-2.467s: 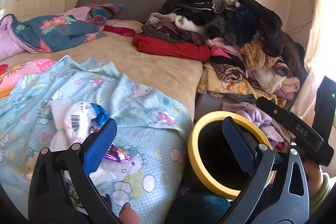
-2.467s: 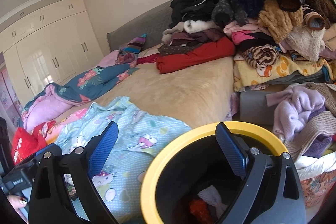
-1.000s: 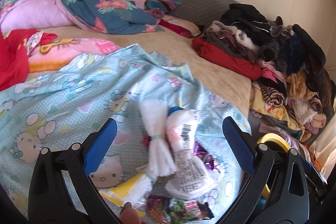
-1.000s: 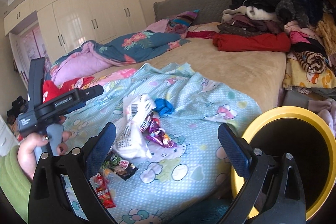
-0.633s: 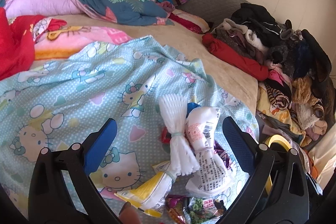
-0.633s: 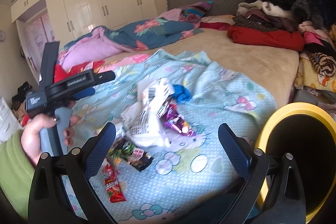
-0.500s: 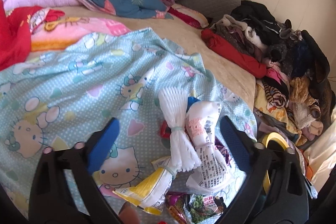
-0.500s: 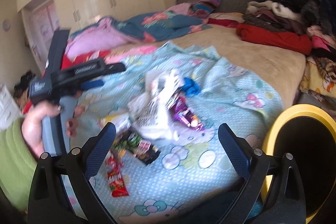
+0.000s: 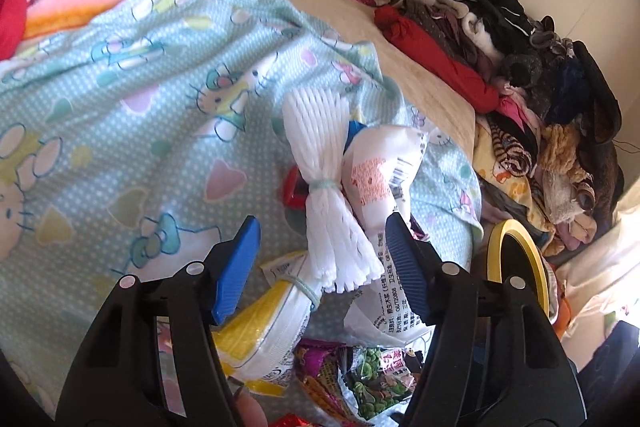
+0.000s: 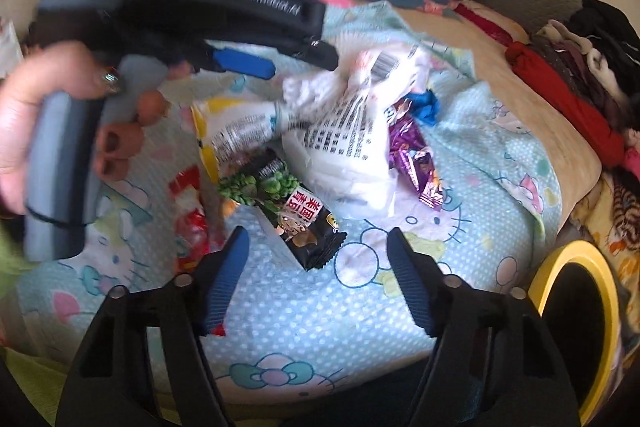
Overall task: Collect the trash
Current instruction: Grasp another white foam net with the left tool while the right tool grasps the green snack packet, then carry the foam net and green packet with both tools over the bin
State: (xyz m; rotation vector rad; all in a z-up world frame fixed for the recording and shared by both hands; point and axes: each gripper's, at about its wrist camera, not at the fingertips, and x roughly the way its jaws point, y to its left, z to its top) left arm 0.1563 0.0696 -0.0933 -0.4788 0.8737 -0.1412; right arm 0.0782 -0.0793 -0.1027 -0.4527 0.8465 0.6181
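A pile of trash lies on the light blue cartoon-print blanket (image 9: 120, 107). My left gripper (image 9: 320, 247) hangs just over a white foam net bundle (image 9: 328, 195) beside a white plastic bag (image 9: 376, 171). Its jaws are closing, the bundle's lower end is between them, and the pads are not pressing. My right gripper (image 10: 316, 247) is low over a black snack wrapper with green peas (image 10: 296, 211). Its jaws are closing too, and the pads are clear of the wrapper. A hand (image 10: 24, 131) holds the left gripper above the pile.
A black bin with a yellow rim (image 10: 576, 299) stands at the bed's right edge. A purple wrapper (image 10: 416, 163), a red wrapper (image 10: 192, 211) and a yellow-white package (image 9: 260, 331) lie in the pile. Heaped clothes (image 9: 540, 87) fill the far right.
Both grippers have dropped closer to the trash pile and their jaws have narrowed. The right view has swung left from the bin to the wrappers.
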